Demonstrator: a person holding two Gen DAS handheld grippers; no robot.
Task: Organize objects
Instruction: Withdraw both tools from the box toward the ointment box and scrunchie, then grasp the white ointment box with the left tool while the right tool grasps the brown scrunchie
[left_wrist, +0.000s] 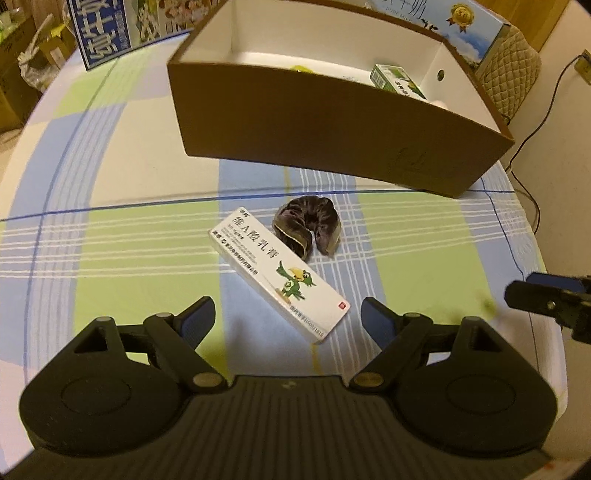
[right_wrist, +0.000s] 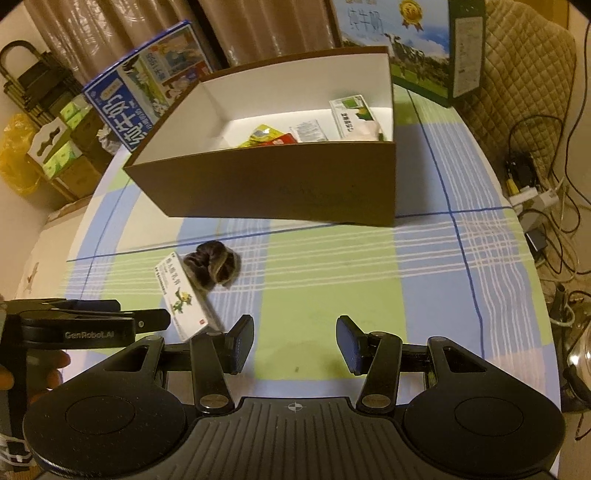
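A white medicine carton with a green bird (left_wrist: 279, 269) lies on the checked tablecloth, with a dark velvet scrunchie (left_wrist: 306, 229) touching its far side. My left gripper (left_wrist: 288, 317) is open and empty, its jaws either side of the carton's near end. Both also show in the right wrist view: the carton (right_wrist: 183, 295) and the scrunchie (right_wrist: 216, 267). My right gripper (right_wrist: 295, 343) is open and empty over bare cloth to their right. The brown box (left_wrist: 332, 140) with a white inside stands behind and holds a green carton (left_wrist: 397, 79) and several packets (right_wrist: 291, 134).
Blue milk cartons (right_wrist: 147, 81) stand behind the box at the left and right (right_wrist: 410, 40). A quilted chair (right_wrist: 524, 74) and cables (right_wrist: 535, 192) lie past the table's right edge. Boxes and bags (right_wrist: 40, 147) sit off the left edge.
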